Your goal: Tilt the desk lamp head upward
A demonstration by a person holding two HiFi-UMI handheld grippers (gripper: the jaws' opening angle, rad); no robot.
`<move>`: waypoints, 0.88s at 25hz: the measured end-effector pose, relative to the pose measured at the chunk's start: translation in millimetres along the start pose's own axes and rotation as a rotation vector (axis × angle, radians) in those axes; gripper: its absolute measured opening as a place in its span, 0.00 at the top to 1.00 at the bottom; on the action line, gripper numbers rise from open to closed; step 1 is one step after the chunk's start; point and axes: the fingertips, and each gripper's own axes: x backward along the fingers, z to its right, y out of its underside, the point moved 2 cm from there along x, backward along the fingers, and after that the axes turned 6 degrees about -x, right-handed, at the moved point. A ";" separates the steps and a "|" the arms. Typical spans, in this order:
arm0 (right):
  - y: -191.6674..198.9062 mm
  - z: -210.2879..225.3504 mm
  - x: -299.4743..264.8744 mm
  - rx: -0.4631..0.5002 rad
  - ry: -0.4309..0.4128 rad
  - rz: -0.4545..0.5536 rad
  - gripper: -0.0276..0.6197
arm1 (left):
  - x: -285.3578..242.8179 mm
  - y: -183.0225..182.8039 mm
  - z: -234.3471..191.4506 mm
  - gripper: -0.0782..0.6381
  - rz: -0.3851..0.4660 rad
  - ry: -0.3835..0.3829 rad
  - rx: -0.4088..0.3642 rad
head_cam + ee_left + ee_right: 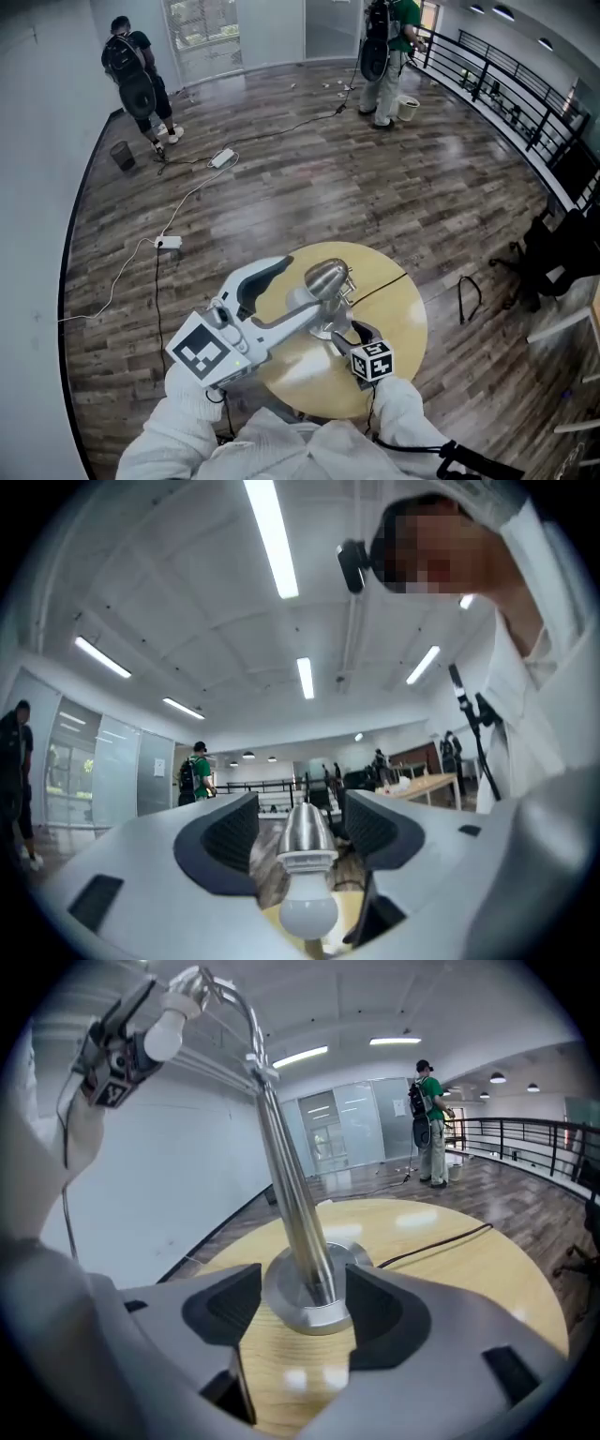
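The left gripper (300,823) straddles the lamp head (306,838), jaws spread, while the right gripper (302,1299) pinches the base (309,1317); tilting before closing risks slipping off smooth metal.

Large open-plan office hall. It shows a dark wood-plank floor (375,178), a black metal railing (506,84) along the curved edge, glass-panelled doors (202,33) and long white ceiling strip lights (270,536). A white power strip (169,242) with trailing cables lies on the floor. A person with a black backpack (136,75) stands beyond a round pale-wood table (408,323).
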 end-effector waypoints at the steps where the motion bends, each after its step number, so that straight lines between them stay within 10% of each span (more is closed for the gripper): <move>1: -2.8 -5.0 10.4 -0.038 -0.021 0.041 0.51 | 15.9 -3.3 -4.6 0.50 0.043 -0.030 0.040; 5: -28.4 -24.0 56.5 -0.158 -0.031 0.277 0.51 | 81.5 21.9 -26.1 0.55 0.107 -0.245 0.171; 9: -44.7 -44.3 95.5 -0.166 0.090 0.440 0.52 | 121.4 118.1 -8.5 0.89 -0.129 -0.460 0.292; 13: -41.1 -67.9 101.1 -0.231 0.151 0.468 0.93 | 97.0 214.4 59.1 0.89 -0.334 -0.347 0.375; 22: -31.3 -94.0 101.2 -0.188 0.164 0.413 0.94 | 56.6 250.6 125.3 0.89 -0.462 -0.258 0.363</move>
